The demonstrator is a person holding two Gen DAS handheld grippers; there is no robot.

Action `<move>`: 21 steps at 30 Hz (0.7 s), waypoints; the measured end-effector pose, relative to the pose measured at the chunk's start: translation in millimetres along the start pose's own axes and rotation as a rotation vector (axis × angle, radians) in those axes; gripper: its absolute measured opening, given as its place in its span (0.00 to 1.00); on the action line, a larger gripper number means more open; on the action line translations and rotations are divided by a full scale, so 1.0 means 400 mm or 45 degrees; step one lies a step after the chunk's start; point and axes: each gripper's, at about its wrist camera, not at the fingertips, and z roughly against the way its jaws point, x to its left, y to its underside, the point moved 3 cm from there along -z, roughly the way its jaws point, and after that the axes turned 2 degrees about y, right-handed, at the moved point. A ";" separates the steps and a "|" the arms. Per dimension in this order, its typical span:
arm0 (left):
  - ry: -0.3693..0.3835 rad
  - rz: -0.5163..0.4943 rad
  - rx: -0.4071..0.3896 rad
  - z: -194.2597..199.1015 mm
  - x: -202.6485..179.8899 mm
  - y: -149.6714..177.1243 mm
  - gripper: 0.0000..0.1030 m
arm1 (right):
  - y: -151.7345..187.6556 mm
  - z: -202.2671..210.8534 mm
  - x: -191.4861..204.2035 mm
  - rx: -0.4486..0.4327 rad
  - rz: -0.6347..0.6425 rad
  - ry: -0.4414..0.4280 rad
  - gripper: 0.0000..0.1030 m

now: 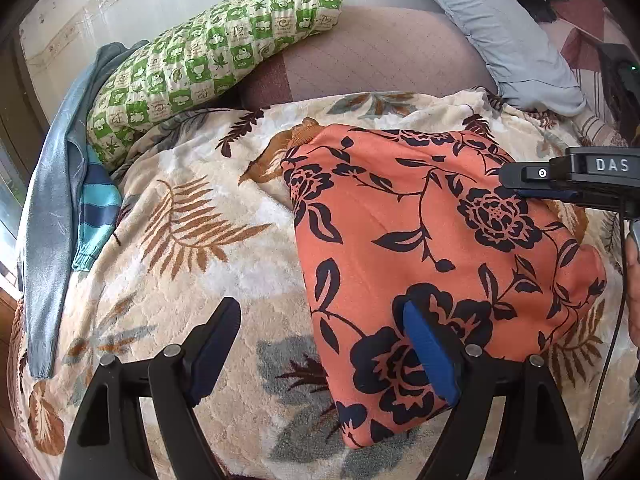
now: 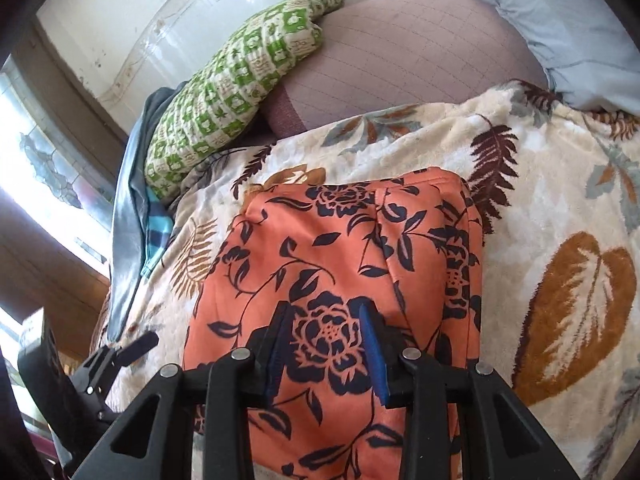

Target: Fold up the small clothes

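The orange garment with black flowers [image 1: 432, 248] lies folded on the cream leaf-patterned blanket [image 1: 192, 280] of the bed, likely ready for another fold. The left gripper [image 1: 328, 344] straddles its near-left edge, fingers spread wide. The right gripper [image 2: 328, 344] hovers half-open over the cloth; whether its pads touch is unclear. The garment's near hem is cut off.
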 end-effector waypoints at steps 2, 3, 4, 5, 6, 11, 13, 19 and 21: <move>0.008 0.002 0.001 -0.004 -0.001 0.001 0.82 | -0.001 -0.023 -0.031 0.012 -0.048 0.002 0.38; 0.009 -0.001 0.003 -0.007 -0.002 0.003 0.82 | 0.001 -0.033 -0.044 0.018 -0.065 -0.003 0.38; 0.008 -0.003 0.006 -0.009 -0.004 0.004 0.82 | 0.004 -0.041 -0.052 0.027 -0.074 -0.001 0.38; 0.005 -0.005 0.008 -0.012 -0.004 0.006 0.82 | 0.006 -0.045 -0.054 0.030 -0.074 0.002 0.38; 0.000 -0.007 0.009 -0.014 -0.005 0.009 0.83 | 0.007 -0.045 -0.053 0.024 -0.064 0.007 0.38; -0.021 -0.019 0.006 -0.023 -0.015 0.018 0.83 | 0.020 -0.050 -0.045 0.009 -0.014 0.059 0.38; -0.030 -0.024 0.005 -0.026 -0.018 0.018 0.84 | 0.024 -0.048 -0.045 0.004 -0.013 0.065 0.38; -0.061 0.001 0.000 -0.031 -0.011 0.020 0.92 | 0.026 0.003 -0.036 -0.028 -0.058 0.058 0.38; -0.047 0.020 0.009 -0.035 -0.007 0.021 0.93 | 0.028 0.017 -0.022 -0.041 -0.027 0.077 0.38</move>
